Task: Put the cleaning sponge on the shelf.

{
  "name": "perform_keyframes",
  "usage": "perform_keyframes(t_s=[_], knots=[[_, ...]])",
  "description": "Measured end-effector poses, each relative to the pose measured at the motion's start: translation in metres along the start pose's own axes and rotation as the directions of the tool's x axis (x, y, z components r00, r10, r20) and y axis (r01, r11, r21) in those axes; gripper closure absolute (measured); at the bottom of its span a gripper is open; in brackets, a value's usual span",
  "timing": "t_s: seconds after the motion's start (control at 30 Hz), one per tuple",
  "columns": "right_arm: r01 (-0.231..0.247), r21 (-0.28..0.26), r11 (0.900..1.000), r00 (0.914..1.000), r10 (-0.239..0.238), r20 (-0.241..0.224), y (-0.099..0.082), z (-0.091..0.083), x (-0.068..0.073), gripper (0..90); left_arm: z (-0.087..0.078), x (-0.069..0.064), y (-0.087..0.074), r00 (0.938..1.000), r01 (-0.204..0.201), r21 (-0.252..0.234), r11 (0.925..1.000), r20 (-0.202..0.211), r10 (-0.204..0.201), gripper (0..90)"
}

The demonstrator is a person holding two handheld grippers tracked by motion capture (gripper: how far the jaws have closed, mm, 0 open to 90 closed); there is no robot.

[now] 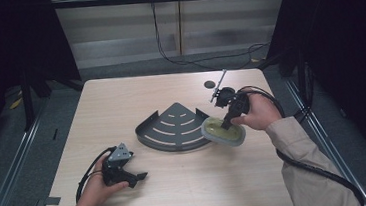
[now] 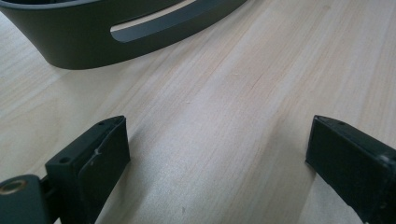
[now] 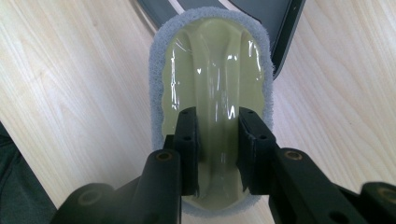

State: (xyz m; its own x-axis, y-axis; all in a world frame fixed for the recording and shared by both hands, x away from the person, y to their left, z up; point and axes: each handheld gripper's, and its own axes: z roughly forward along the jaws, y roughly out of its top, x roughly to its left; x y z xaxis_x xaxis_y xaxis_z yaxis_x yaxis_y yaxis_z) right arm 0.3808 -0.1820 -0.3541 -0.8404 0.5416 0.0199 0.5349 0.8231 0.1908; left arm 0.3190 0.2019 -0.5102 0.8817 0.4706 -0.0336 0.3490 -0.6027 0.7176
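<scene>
A dark grey fan-shaped slotted shelf (image 1: pixel 175 128) lies at the table's middle. At its right corner is an oval scrubber (image 1: pixel 222 131) with a glossy pale-green plastic back and a grey pad rim. My right gripper (image 1: pixel 227 124) comes down on it from the right. In the right gripper view the right gripper (image 3: pixel 217 121) is shut on the raised handle ridge of the scrubber (image 3: pixel 212 60), whose far end overlaps the shelf (image 3: pixel 275 18). My left gripper (image 1: pixel 140 179) rests near the front left of the table. In its own view the left gripper (image 2: pixel 217 135) stands open over bare wood, facing the shelf wall (image 2: pixel 70 42).
A small dark round mark (image 1: pixel 209 84) sits on the light wooden table (image 1: pixel 120 98) behind the right hand. A black cable (image 1: pixel 177 58) hangs down the back wall onto the floor. Dark frame posts (image 1: pixel 27 91) stand at either side.
</scene>
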Motion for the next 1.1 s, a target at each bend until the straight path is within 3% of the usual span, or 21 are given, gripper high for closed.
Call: perform_keyframes(t_s=[0.67, 0.93, 1.1], knots=[[-0.046, -0.021, 0.9987, 0.9988, 0.046, 0.013, 0.024, -0.002, -0.007, 71.5, 0.0, 0.0, 0.0, 1.0, 0.0, 0.0, 1.0, 0.0, 0.0, 5.6], [-0.102, -0.033, 0.9942, 0.9946, 0.103, 0.017, 0.028, -0.001, -0.016, 71.5, 0.0, 0.0, 0.0, 1.0, 0.0, 0.0, 1.0, 0.0, 0.0, 5.6], [-0.113, -0.037, 0.9929, 0.993, 0.114, 0.031, 0.03, -0.002, -0.019, 71.4, 0.0, 0.0, 0.0, 1.0, 0.0, 0.0, 1.0, 0.0, 0.0, 5.5]])
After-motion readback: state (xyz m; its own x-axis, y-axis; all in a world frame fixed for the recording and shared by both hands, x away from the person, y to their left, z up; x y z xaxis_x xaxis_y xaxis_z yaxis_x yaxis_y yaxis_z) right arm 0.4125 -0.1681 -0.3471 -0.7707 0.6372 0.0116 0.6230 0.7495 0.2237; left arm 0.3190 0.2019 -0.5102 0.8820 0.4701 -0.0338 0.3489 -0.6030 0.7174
